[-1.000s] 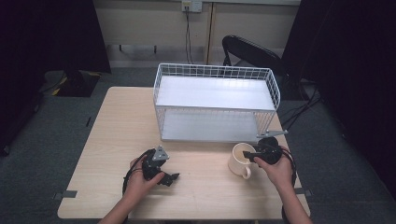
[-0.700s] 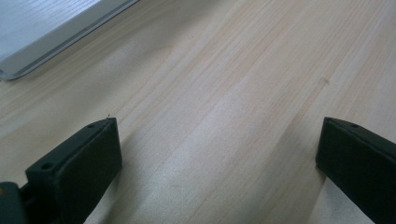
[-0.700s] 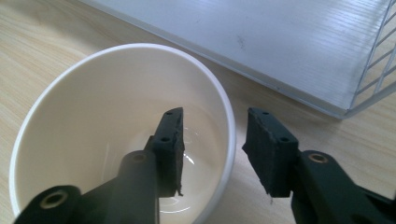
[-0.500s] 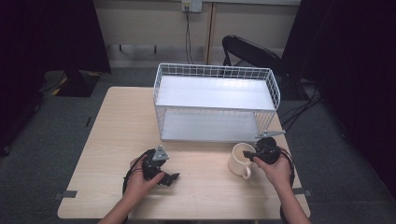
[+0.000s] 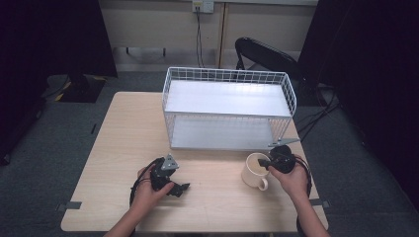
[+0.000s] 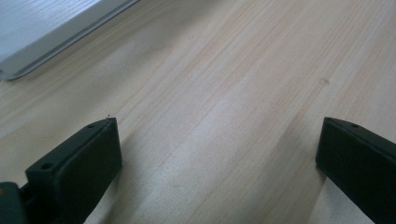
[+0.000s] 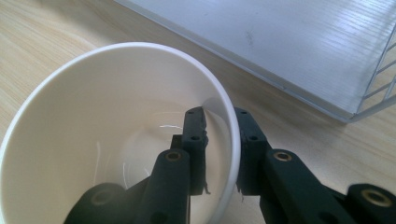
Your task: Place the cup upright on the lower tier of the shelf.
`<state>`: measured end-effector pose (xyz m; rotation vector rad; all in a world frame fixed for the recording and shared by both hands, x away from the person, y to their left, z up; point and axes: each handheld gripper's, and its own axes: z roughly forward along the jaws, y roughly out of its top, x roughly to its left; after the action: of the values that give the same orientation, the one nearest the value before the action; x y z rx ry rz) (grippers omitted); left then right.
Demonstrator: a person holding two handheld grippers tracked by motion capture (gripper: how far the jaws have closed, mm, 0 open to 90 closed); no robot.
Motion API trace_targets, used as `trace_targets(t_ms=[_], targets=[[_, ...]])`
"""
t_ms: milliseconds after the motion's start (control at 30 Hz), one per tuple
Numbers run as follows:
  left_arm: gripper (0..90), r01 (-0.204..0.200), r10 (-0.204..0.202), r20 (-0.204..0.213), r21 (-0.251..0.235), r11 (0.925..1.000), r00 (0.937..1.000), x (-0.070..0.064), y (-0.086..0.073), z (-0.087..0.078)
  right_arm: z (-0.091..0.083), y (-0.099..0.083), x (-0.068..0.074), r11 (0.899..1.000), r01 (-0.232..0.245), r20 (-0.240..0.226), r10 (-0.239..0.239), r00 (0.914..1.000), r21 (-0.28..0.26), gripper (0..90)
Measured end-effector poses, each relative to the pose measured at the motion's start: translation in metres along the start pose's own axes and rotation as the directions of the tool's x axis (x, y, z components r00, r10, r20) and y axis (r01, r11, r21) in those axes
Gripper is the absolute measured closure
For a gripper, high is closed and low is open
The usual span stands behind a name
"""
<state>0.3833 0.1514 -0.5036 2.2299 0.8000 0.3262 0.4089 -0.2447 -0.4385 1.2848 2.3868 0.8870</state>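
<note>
Mug (image 5: 255,169) stands upright on the tabletop (image 5: 123,133), near right, just in front of the white wire rack (image 5: 228,109) and apart from it. Handle points toward the near edge. Interior looks empty in the right gripper view, glossy, cream-coloured.

Right claw (image 5: 265,162): clenched on the mug's rim, one jaw inside the wall and one outside, as the right gripper view (image 7: 222,135) shows plainly. Grip sits on the right side of the rim, not at the handle.

Left claw (image 5: 182,188): released, jaws wide apart with bare wood between them in the left gripper view (image 6: 217,154); it rests low on the tabletop at near left, well apart from the mug. Corner of the rack's lower shelf (image 6: 56,35) is visible at the far left of that view.

Handling judgement: mug looks ceramic, so stiff, moderately heavy for a rim pinch, and breakable if dropped or knocked against the rack's wire. Glazed wall is probably slippery between hard jaws. A one-sided rim hold puts the weight off-centre, so the mug will likely want to tilt once lifted; firm clamping and a slow, level lift seem advisable. Rim wall is the workable hold here; the handle loop is a narrower target.

Likely step in hand: lifting the mug, perhaps toward the rack.
</note>
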Motion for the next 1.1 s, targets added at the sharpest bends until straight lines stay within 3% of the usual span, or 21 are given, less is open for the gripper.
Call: trace_targets(t_ms=[267,633,1100], targets=[[0.0,0.000,0.000,0.000,0.001,1.0000,1.0000,0.000,0.000,0.000,-0.007,-0.001,-0.001,1.000,0.023,0.031,-0.023,0.9993,0.000,82.6],[0.0,0.000,0.000,0.000,0.000,1.0000,1.0000,0.000,0.000,0.000,-0.007,-0.001,0.002,1.000,0.001,0.001,-0.001,1.0000,0.002,82.8],[0.0,0.000,0.000,0.000,0.000,1.0000,1.0000,0.000,0.000,0.000,-0.012,0.008,0.002,0.996,-0.047,0.019,0.049,0.9986,-0.074,82.8]])
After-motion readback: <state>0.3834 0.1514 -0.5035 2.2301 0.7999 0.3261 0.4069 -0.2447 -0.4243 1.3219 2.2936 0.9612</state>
